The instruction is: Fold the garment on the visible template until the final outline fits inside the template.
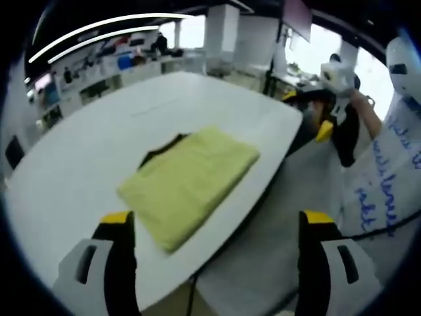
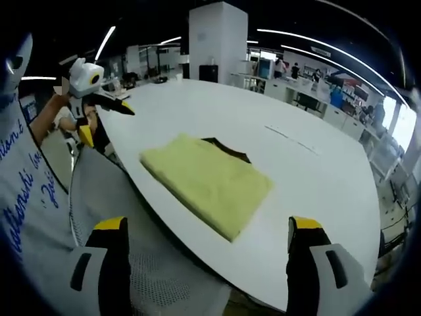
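both grippers, left gripper (image 1: 214, 227) and right gripper (image 2: 207, 234), spread wide and empty, hang off the table (image 1: 79, 158) near edge, folded yellow garment (image 1: 191, 181) straight ahead just inside it, long axis square to that edge, dark template (image 1: 161, 150) peeking out behind, neither arm clearly nearer.

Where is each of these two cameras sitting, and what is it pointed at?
Left gripper view: rides the left gripper, jaws open, looking across the white table at the folded yellow garment; right gripper at its right.
Right gripper view: rides the right gripper, jaws open, facing the garment; left gripper at its left.
Shared: garment, table.
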### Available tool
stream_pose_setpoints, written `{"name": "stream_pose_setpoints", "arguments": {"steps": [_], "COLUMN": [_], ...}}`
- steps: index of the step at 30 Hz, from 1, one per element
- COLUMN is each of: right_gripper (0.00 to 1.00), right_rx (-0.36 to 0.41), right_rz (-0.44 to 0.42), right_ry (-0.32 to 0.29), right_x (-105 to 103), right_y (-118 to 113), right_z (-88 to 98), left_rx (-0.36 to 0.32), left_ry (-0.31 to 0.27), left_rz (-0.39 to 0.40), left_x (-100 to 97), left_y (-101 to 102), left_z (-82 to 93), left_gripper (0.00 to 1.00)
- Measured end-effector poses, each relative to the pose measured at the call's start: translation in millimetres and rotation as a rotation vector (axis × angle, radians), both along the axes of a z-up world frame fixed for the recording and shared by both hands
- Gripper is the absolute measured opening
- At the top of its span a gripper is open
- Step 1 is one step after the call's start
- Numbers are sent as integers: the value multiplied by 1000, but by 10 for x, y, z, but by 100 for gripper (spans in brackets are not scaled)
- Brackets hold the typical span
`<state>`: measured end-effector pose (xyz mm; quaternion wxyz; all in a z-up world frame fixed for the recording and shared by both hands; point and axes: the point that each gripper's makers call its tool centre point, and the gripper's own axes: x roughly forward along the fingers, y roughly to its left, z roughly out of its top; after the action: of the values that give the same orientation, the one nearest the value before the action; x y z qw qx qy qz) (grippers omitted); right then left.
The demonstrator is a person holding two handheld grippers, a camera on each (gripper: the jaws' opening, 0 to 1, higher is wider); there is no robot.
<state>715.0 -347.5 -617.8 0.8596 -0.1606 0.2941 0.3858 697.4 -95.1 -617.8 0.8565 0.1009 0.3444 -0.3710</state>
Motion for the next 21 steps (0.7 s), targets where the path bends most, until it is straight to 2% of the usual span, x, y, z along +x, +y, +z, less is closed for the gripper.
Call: {"name": "stream_pose_setpoints", "arguments": {"steps": [2,7,9,12,14,18,21], "right_gripper": [100,100,100,100,100,100,100], "right_rx": [-2,27,18,0,19,44,22], "right_rz": [-14,6,15,10,0,0,1], "right_ry": [-8,-15,-2,-1,-5,-5,14], "right_x": [25,39,38,61,76,61,41], "right_y": [-24,-23,-26,-17,8,13,-10], "right_z": [9,82,46,-4,-5,-21,-72], "left_rx": [5,59,32,36,17,31,13], "left_ry": [9,-14,-13,8,21,15,10], "left_rz": [-5,12,32,21,36,49,49], "left_x": [-12,25,45,13,2,-20,-28], "left_y": [2,50,31,33,45,58,46], "left_z": [-6,-23,-23,-59,-69,-74,-64], "left_gripper": [100,100,100,100,100,100,100]}}
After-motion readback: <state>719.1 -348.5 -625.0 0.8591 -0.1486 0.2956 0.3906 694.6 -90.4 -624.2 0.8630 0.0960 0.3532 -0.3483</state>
